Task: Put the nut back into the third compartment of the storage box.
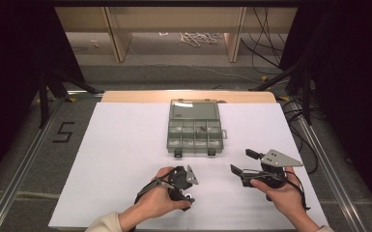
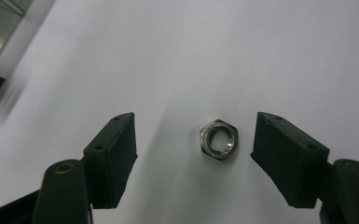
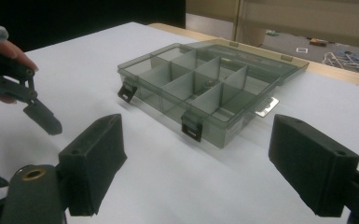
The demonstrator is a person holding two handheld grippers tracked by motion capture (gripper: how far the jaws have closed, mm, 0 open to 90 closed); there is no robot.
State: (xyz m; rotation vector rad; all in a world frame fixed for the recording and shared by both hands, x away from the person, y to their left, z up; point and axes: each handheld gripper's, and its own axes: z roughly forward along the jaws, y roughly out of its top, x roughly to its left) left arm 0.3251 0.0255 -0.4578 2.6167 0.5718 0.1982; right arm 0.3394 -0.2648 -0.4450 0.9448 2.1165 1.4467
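On the white desk [image 1: 125, 159], 1 steel hex nut [image 2: 219, 140] lies flat between the open left tongs [image 2: 193, 158], touching neither pad. Small, hard and likely slick, it should be pinched across 2 opposite flats. The right tongs [image 3: 196, 163] gape empty, facing 1 open compartment box [image 3: 205, 88].

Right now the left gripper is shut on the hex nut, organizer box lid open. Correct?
Not quite. The left gripper is open: in the left gripper view the hex nut lies on the table between its jaws, untouched by either. The organizer box lid is open.
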